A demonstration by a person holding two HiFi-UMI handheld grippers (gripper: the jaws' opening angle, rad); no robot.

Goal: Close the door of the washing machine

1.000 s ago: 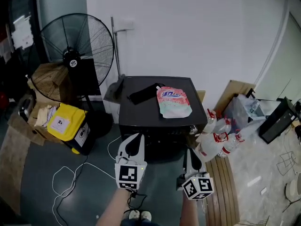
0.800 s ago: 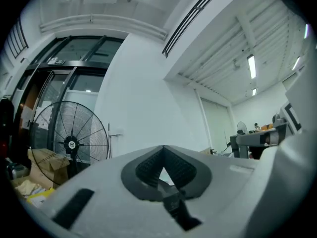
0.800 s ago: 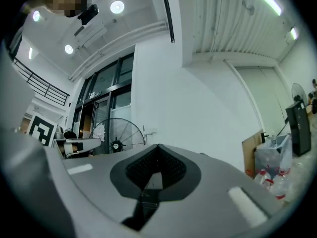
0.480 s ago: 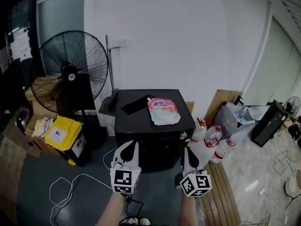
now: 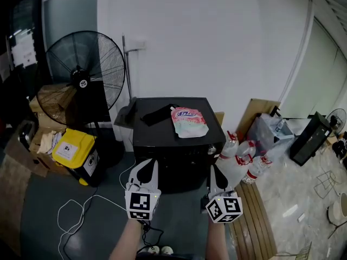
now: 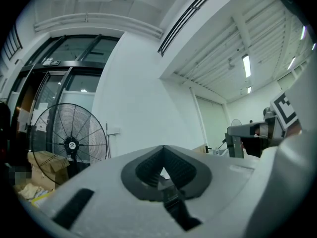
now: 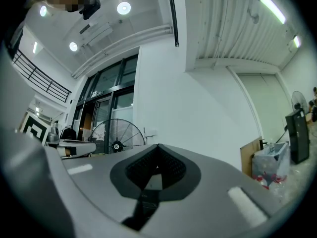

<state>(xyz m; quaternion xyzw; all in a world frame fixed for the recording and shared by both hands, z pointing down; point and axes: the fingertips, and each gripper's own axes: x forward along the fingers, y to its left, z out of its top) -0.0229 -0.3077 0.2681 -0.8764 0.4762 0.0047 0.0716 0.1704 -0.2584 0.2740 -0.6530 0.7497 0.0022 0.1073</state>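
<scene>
Reading both tongs as fully closed and empty. The left gripper (image 5: 146,166) has its jaws tip to tip with nothing between them, and its own view (image 6: 163,148) shows the same. The right gripper (image 5: 215,171) (image 7: 157,147) is likewise closed on nothing. Both point roughly level toward the washing machine (image 5: 176,145), apart from it and touching nothing.

Washing machine: small black box against the white wall (image 5: 217,47), straight ahead of the tongs. The front face is dark, so I can't tell the door's state from the head view. There is a silver knob (image 5: 211,151) at the front upper right corner. On top, a pink-and-white pouch (image 5: 188,122) lies flat, with a black flat item (image 5: 159,114) just beside it on the left.

Containers:
- A yellow bin (image 5: 76,149) sits left of the machine, top closed, with a label on it.
- A cardboard box (image 5: 46,140) next to the bin holds pale crumpled material.
- A clear bag (image 5: 271,131) at right has bottles in it.
- More plastic bottles (image 5: 244,158) with red labels lie loose just beside the machine's right side.

Room: grey floor (image 5: 38,210) with a white cable (image 5: 81,213) looped on it. A large pedestal fan (image 5: 81,72) stands at left. A wooden board (image 5: 255,221) lies at right.
</scene>
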